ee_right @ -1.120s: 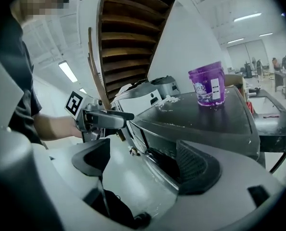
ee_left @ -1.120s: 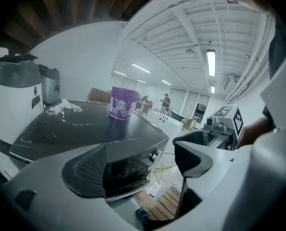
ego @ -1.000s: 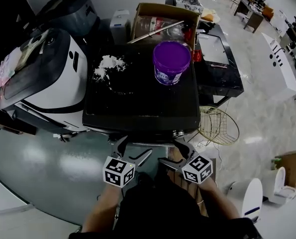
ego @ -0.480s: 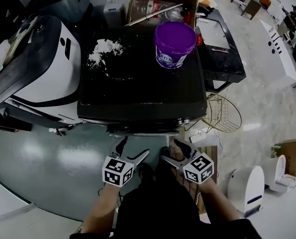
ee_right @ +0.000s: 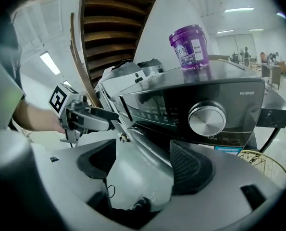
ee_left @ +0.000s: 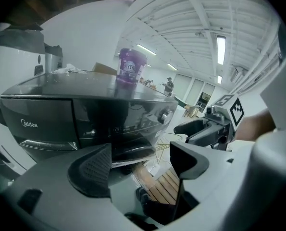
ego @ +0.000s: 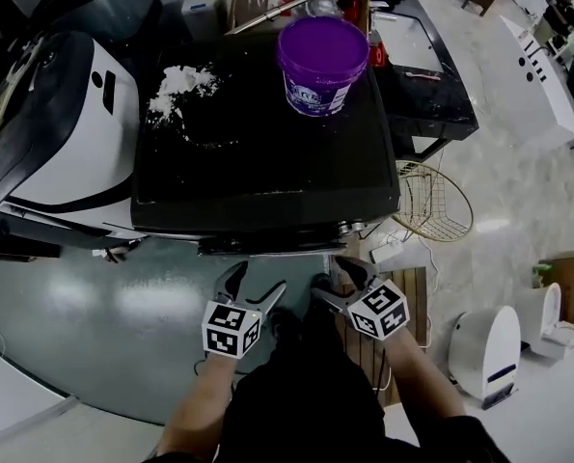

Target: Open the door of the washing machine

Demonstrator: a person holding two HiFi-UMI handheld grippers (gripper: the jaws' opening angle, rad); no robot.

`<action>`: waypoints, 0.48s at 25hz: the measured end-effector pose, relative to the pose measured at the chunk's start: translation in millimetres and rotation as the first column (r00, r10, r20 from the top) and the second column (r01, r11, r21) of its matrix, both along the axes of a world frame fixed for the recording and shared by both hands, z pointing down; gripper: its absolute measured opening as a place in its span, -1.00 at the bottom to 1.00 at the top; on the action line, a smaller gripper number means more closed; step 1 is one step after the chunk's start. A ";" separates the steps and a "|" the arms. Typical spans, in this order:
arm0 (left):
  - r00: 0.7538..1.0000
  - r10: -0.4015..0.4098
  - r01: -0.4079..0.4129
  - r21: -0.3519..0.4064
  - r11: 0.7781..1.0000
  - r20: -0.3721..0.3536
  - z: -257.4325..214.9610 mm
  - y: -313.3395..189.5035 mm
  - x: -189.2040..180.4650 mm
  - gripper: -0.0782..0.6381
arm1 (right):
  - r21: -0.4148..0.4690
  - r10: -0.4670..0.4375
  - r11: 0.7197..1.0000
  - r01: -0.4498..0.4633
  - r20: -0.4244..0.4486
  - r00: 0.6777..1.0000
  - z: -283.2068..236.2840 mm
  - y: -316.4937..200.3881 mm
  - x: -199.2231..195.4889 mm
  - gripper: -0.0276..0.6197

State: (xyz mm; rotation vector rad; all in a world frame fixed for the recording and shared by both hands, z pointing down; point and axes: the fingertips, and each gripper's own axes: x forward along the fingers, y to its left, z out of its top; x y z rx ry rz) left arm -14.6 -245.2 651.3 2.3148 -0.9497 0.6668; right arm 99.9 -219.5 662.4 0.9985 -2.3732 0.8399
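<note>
- 1 washing machine (ego: pixel 267 162) stands right in front of me, its front just beyond both tongs.
- Its door (ee_right: pixel 148 150) sits under the control panel. I judge it still shut, so the whole opening is left to do.
- My left tongs (ego: pixel 258 283) gape wide, having just closed a little, with nothing between the jaws.
- My right tongs (ego: pixel 330 278) are likewise open and empty after narrowing slightly, near the door but gripping nothing.

In the head view the washing machine (ego: pixel 267 162) hides its own front.
</note>
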 end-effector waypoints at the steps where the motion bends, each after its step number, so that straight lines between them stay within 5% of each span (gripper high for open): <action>1: 1.000 0.006 -0.006 -0.002 1.000 0.008 3.1 -0.7 1.2 0.33 | -0.004 -0.007 1.000 0.007 -0.006 1.000 6.5 -1.8 0.3 0.20; 7: 0.999 0.011 -0.011 -0.019 1.000 0.035 19.8 -4.8 4.4 0.29 | -0.036 -0.079 0.996 0.076 -0.074 0.994 49.8 -14.5 0.7 0.19; 12: 0.999 0.002 0.000 -0.046 0.999 0.040 30.5 -6.3 -0.6 0.27 | -0.035 -0.161 0.987 0.157 -0.211 0.964 85.2 -24.6 -3.7 0.19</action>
